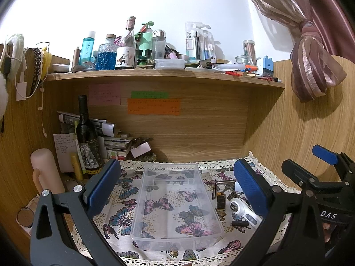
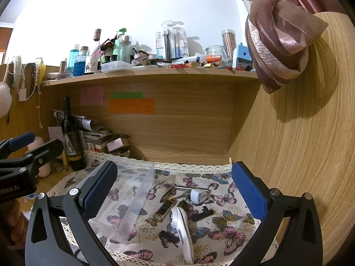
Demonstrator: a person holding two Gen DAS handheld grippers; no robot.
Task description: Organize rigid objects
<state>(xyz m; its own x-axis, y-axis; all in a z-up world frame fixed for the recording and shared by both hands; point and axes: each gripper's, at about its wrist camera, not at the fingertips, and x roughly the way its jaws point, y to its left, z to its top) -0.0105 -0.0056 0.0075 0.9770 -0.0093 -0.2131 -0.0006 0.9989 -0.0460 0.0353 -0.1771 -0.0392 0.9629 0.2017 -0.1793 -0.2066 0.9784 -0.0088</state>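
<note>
A clear plastic tray [image 1: 177,228] [image 2: 142,190] lies empty on the butterfly cloth [image 1: 124,190] [image 2: 224,221]. Right of it sit small items: a white handheld device [image 1: 243,212] [image 2: 183,228], a brown lighter [image 1: 220,204] [image 2: 165,208], a white plug adapter [image 2: 198,196], a metal rod [image 1: 226,182] [image 2: 193,188], a black clip [image 2: 203,214] and a black stub [image 1: 240,223] [image 2: 169,236]. My left gripper [image 1: 177,186] hovers open above the tray. My right gripper [image 2: 175,190] hovers open above the small items, holding nothing.
A dark wine bottle [image 1: 87,141] [image 2: 72,139], a pink cylinder [image 1: 46,173] and stacked papers [image 1: 113,137] crowd the back left. A cluttered shelf [image 1: 164,75] [image 2: 150,75] overhangs the desk. A wooden side panel [image 2: 288,144] and a tied curtain [image 1: 315,66] stand on the right.
</note>
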